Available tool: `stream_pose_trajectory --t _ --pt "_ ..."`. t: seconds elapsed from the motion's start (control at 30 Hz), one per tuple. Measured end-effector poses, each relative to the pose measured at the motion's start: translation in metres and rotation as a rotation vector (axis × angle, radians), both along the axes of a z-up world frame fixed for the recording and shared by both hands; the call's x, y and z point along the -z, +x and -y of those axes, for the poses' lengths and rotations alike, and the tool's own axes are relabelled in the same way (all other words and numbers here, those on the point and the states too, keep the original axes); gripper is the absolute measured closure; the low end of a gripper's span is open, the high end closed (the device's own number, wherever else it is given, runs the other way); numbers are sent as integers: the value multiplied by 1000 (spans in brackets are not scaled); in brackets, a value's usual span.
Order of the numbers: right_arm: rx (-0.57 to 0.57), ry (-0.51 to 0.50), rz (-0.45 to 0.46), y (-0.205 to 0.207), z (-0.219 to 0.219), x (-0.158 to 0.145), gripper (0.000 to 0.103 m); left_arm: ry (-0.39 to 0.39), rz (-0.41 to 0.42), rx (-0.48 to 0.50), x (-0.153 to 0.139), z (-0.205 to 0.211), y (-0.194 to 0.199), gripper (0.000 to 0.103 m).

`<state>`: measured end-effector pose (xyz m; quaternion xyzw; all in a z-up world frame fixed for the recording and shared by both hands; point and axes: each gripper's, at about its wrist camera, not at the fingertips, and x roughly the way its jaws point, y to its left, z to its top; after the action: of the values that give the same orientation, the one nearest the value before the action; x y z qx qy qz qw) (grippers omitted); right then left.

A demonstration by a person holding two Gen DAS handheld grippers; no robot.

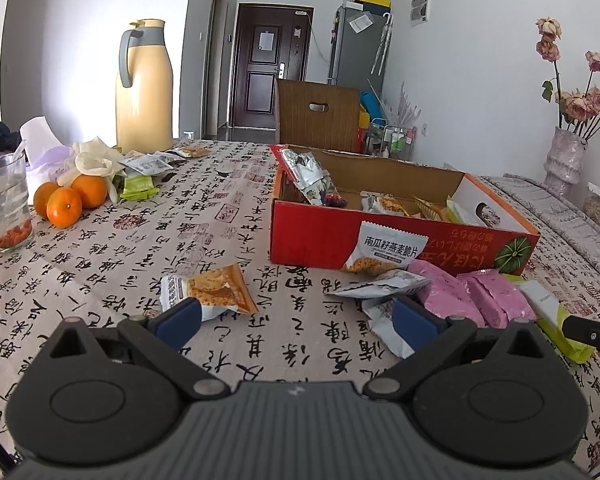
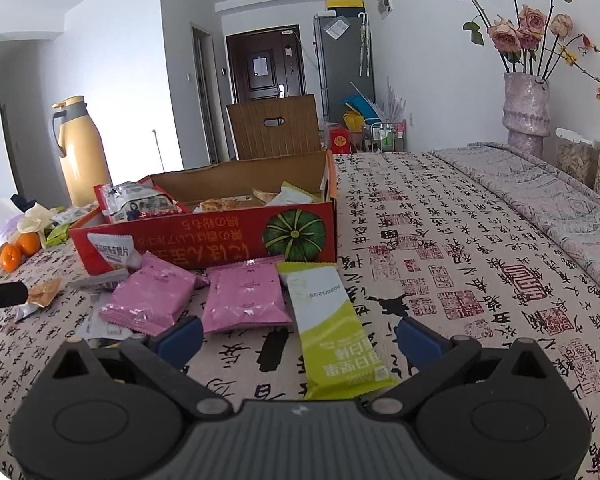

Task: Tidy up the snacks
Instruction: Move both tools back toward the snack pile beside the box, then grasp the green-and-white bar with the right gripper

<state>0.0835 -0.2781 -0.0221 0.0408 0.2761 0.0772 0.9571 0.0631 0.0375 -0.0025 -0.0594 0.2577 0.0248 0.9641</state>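
A red cardboard box point(image 1: 320, 236) point(image 2: 204, 236) holds several snack packets. Loose on the table: an orange packet point(image 1: 216, 292), a white pumpkin-seed packet point(image 1: 388, 248) leaning on the box front, two pink packets point(image 2: 148, 300) point(image 2: 246, 296) and a green-white stick packet point(image 2: 332, 328). My left gripper point(image 1: 296, 320) is open and empty, its left finger just in front of the orange packet. My right gripper point(image 2: 298, 338) is open, low over the table, with the green packet lying between its fingers. Neither holds anything.
A yellow thermos point(image 1: 144, 88), three oranges point(image 1: 66, 200), a glass point(image 1: 4, 204) and more packets point(image 1: 148, 168) are at the far left. Vases with dried roses point(image 2: 526, 108) stand at the right. A chair back point(image 1: 318, 114) is behind the table.
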Motion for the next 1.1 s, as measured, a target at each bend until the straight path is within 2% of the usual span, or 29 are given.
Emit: stream_pose_trajectory --t 0.4,0.5,0.63,0.8,1.1 --pt "19 -2 -39 16 5 9 0 -4 -9 1 2 1 2 0" --pt "24 -18 -52 20 5 14 9 0 -13 3 3 3 3 0" --pt "14 -42 -75 28 5 18 11 6 -15 4 2 5 3 0" --pt "-22 -79 -126 46 3 23 23 6 -15 0 2 4 2 0" --pt "-49 -121 -161 71 4 23 29 -5 -18 -9 2 -1 1 0"
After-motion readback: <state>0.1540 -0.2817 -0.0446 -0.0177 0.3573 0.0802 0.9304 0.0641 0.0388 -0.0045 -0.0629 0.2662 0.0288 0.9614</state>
